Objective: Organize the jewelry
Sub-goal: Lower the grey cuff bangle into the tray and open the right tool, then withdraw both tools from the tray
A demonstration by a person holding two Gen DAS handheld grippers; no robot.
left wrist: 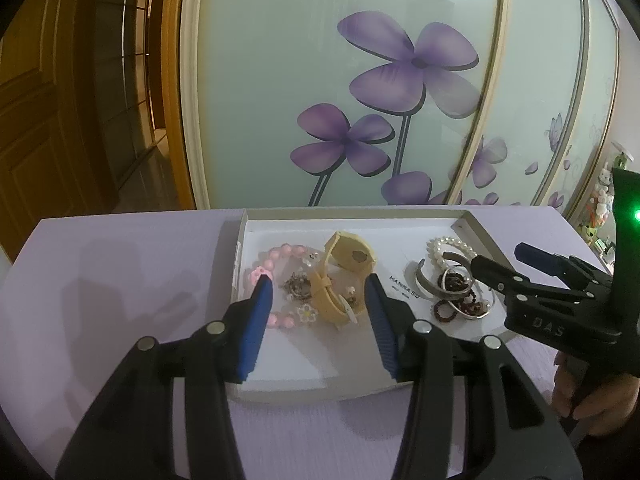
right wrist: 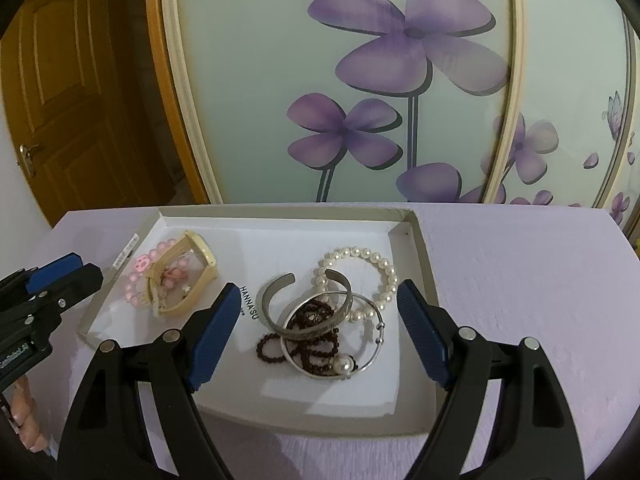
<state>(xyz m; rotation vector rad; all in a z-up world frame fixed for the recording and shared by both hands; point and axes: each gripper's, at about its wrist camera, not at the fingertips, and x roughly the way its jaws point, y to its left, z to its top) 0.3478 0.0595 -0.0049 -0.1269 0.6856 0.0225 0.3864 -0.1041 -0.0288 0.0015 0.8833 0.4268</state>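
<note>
- While both grippers hang over the white tray (right wrist: pixel 424 248), the left gripper (left wrist: pixel 318 292) is spread around the yellow watch (left wrist: pixel 340 280), not pinching.
- Right gripper (right wrist: pixel 316 304) gapes wide above the tangled bracelets (right wrist: pixel 320 320), empty.

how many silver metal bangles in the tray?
2, both in the right-hand pile: an open silver cuff on top, and a thin silver bangle lying under it around the dark beads. More may hide beneath.
</note>
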